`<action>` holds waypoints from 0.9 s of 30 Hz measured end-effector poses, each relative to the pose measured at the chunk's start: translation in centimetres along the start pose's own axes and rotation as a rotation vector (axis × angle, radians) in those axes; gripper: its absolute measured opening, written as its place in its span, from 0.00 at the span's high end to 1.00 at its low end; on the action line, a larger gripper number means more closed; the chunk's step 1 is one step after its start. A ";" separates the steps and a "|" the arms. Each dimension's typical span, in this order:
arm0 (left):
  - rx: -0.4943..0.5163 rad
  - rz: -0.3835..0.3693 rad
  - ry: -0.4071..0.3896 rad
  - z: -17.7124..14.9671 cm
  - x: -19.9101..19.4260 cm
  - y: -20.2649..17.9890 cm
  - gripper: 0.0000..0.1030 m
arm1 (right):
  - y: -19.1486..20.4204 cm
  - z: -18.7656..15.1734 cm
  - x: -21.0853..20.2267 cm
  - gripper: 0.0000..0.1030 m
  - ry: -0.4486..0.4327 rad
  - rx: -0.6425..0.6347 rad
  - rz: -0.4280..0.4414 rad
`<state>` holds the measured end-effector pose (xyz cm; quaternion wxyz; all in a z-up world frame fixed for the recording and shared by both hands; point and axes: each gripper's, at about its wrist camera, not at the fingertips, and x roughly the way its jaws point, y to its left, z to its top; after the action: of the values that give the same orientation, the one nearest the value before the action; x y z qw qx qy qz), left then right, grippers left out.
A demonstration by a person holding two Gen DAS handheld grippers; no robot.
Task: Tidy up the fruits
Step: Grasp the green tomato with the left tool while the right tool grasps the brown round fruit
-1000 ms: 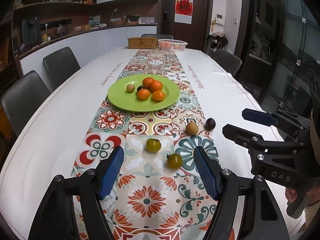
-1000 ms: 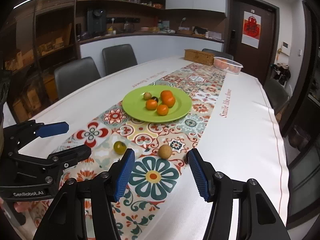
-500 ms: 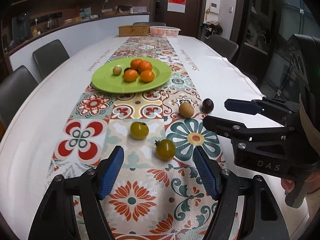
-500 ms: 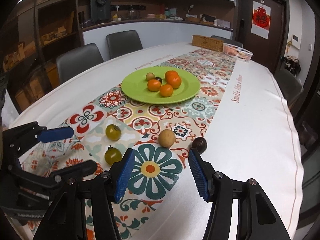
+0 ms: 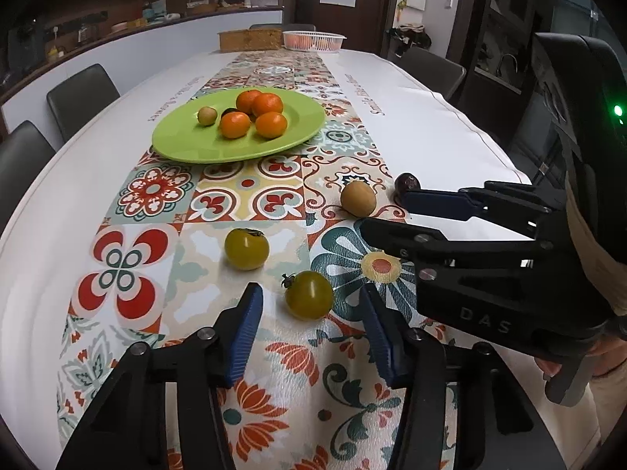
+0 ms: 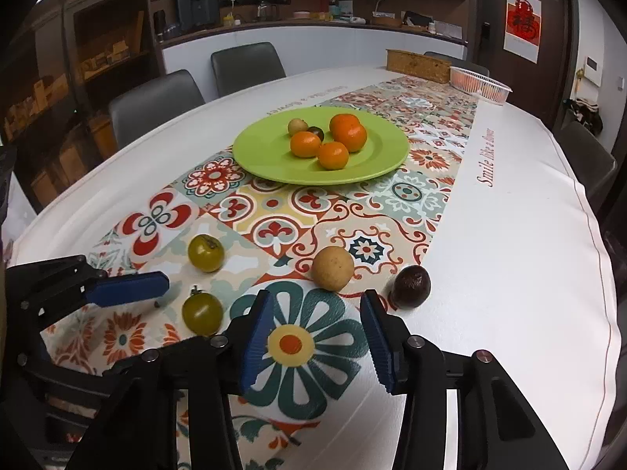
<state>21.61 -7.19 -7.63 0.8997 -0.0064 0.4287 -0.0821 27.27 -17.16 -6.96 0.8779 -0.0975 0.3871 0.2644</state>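
1. Four loose fruits lie on the patterned runner of the white bench, near the round green plate of oranges.
2. The left gripper has its jaws closing, pads apart, just short of a green tomato.
3. The right gripper has its jaws closing on nothing, just short of a tan round fruit.

Glossy green plate, smooth waxy tomatoes, printed textured tablecloth.

Both wrist views look low and close down the tabletop toward the green plate, the left from farther left, sharing it.
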 end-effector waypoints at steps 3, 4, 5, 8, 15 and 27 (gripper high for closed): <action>-0.010 -0.014 0.013 0.1 0.5 0.1 0.58 | -0.2 0.1 0.6 0.59 0.011 0.003 0.008; -0.013 -0.015 0.016 0.2 0.6 0.1 0.61 | -0.2 0.2 0.8 0.59 0.015 0.003 0.009; -0.014 -0.017 0.020 0.2 0.7 0.1 0.63 | -0.2 0.2 1.0 0.59 0.017 0.002 0.009; -0.015 -0.024 0.028 0.3 1.0 0.2 0.68 | -0.3 0.3 1.4 0.63 0.026 0.003 0.010; -0.021 -0.041 0.038 0.4 1.3 0.4 0.73 | -0.4 0.7 2.2 0.64 0.032 -0.002 0.008; -0.019 -0.025 0.001 1.0 0.0 0.9 0.73 | -0.4 0.8 2.8 0.75 0.036 0.011 -0.002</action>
<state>22.49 -6.34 -7.08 0.8982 -0.0202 0.4298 -0.0894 29.55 -16.07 -8.49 0.8716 -0.0975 0.4042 0.2597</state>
